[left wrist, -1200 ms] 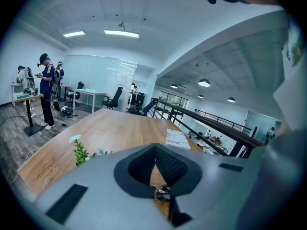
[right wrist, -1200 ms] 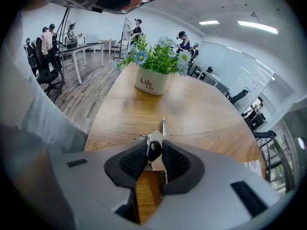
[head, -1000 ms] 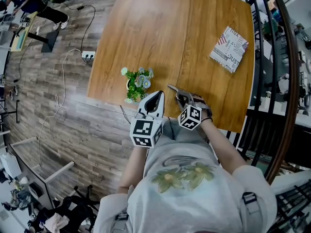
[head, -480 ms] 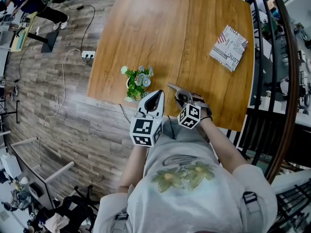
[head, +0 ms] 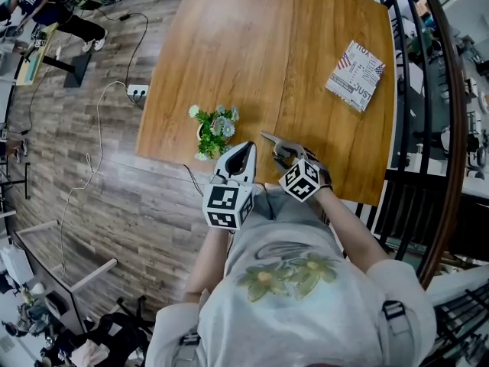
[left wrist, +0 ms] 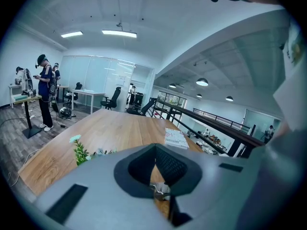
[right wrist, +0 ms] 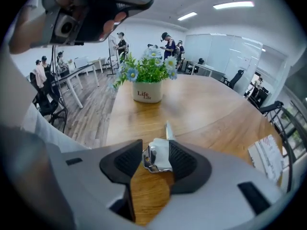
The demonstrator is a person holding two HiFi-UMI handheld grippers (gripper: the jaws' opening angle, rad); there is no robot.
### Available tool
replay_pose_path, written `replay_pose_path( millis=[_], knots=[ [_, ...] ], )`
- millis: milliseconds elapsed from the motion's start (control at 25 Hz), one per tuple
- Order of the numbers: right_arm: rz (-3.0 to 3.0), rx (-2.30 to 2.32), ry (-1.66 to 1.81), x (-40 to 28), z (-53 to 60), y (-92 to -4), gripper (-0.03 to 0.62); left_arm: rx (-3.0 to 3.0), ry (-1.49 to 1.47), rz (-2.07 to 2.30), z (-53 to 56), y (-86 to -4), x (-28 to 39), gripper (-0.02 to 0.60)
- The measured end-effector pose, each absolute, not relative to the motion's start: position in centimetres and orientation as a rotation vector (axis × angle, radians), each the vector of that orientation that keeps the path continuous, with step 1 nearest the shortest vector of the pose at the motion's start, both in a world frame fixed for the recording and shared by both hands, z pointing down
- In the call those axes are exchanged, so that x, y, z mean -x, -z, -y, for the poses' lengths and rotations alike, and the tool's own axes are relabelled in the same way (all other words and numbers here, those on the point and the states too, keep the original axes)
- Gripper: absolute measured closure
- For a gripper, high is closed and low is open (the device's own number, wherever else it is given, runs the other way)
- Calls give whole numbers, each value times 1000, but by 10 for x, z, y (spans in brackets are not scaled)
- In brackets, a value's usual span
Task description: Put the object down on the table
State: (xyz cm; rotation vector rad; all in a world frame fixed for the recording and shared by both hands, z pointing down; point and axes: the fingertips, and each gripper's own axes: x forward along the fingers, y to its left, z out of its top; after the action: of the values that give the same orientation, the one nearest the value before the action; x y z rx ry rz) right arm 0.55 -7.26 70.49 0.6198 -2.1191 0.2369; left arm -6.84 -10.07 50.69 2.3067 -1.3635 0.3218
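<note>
Your right gripper point(head: 284, 154) has just been opening its jaws, now spread around the tool point(right wrist: 160, 158).
It seems to be resting on the table point(head: 229, 52); only withdrawing is remaining.

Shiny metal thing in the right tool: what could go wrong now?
The jaws of the right tool have just been opening with the metal thing between them. It seems to lean on one pad, so pulling back might drag it. It sits near the table edge, so a bump could knock it off. The flower pot stands close by and might get tipped.
</note>
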Motion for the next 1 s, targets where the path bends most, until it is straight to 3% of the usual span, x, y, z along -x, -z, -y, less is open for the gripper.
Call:
replay_pose_path(
  millis=[360, 800, 1000],
  knots=[
    [2213, -794, -291, -20, 90, -653, 435, -2351, -307, 1368, 102, -496, 64, 568],
    [2373, -991, -291, -31, 107, -576, 562, -2391, -271, 1378, 110, -479, 57, 568],
    [2368, -1031, -256, -36, 107, -559, 585, -2404, -270, 1368, 109, -478, 49, 568]
  ],
)
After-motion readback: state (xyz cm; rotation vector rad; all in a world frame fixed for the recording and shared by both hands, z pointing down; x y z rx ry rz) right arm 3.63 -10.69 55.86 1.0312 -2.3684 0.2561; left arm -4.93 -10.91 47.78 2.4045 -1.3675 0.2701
